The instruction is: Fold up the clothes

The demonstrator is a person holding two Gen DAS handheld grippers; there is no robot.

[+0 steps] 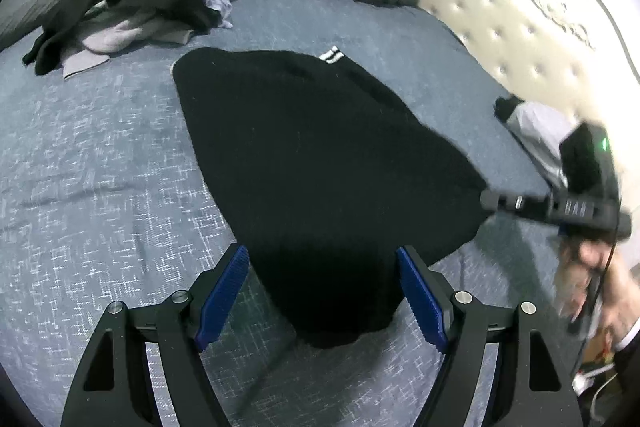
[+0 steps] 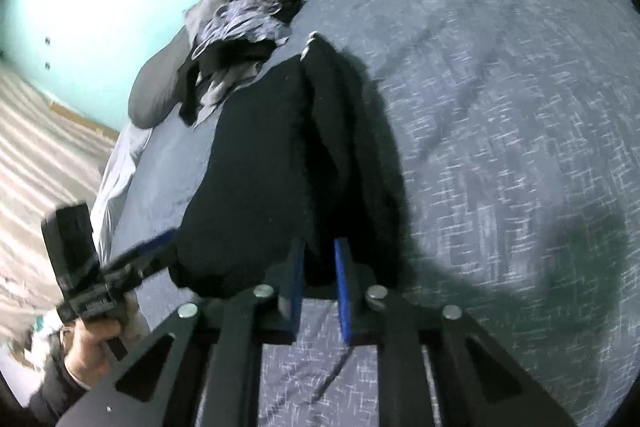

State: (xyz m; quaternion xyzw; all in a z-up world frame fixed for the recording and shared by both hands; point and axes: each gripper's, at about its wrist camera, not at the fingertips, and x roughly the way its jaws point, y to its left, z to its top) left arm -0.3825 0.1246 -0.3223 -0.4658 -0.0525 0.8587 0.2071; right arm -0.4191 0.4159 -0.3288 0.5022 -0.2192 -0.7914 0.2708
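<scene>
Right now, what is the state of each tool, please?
Left tool: open, its pads on either side of the black garment, not pressing it.
Right tool: shut on the black garment's edge.

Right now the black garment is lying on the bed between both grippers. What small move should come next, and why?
Probably close the left gripper on the near edge of the black garment. Its jaws stand wide open around that edge, while the right gripper already looks pinched on the garment's other corner. With both corners held, the cloth could be lifted and folded over on the blue bedspread.
</scene>
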